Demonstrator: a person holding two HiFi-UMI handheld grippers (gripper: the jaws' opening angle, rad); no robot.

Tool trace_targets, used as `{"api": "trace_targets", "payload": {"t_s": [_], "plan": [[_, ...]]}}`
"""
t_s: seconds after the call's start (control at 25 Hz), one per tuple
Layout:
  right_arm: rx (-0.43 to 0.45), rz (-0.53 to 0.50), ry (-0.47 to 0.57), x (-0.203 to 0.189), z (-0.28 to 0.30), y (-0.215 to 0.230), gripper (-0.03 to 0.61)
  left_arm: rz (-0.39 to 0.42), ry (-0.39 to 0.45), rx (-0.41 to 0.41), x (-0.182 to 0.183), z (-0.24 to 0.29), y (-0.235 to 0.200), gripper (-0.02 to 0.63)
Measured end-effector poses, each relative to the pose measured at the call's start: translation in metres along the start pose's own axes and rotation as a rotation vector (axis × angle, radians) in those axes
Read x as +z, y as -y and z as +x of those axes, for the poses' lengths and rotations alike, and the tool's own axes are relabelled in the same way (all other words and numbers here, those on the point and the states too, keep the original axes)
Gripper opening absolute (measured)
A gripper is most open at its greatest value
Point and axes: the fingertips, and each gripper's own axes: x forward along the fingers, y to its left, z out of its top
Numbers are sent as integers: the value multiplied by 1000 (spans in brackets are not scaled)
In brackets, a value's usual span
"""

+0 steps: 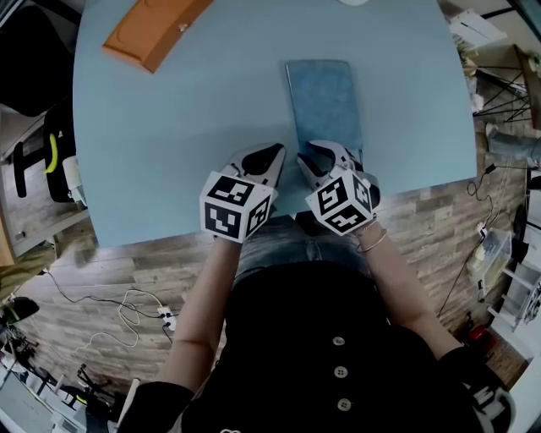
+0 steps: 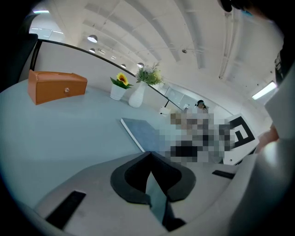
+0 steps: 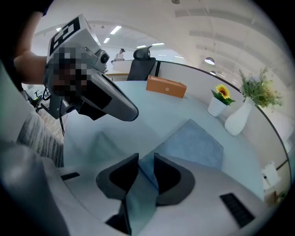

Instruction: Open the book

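Note:
A closed book (image 1: 324, 100) with a blue-grey cover lies flat on the light-blue table (image 1: 169, 135), its near end close to the table's front edge. My right gripper (image 1: 326, 153) hovers over the book's near end, jaws a little apart with nothing held; in the right gripper view (image 3: 146, 157) the book (image 3: 191, 143) shows through the gap. To the left of the book, my left gripper (image 1: 275, 151) rests over bare table, jaws shut and empty. The left gripper view (image 2: 149, 154) shows the book (image 2: 145, 131) ahead and slightly to the right.
An orange box (image 1: 152, 25) lies at the table's far left. A white vase (image 2: 137, 97) with greenery and a sunflower pot (image 2: 119, 90) stand at the far edge. The table's front edge runs just under both grippers, with wood floor and cables (image 1: 127, 313) below.

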Motion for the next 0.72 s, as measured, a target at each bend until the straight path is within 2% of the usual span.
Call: {"api": "trace_targets", "payload": {"t_s": [0.72], "plan": [[22, 45, 39, 2, -4, -1, 79, -11, 13, 42, 6, -5, -7, 12]]}}
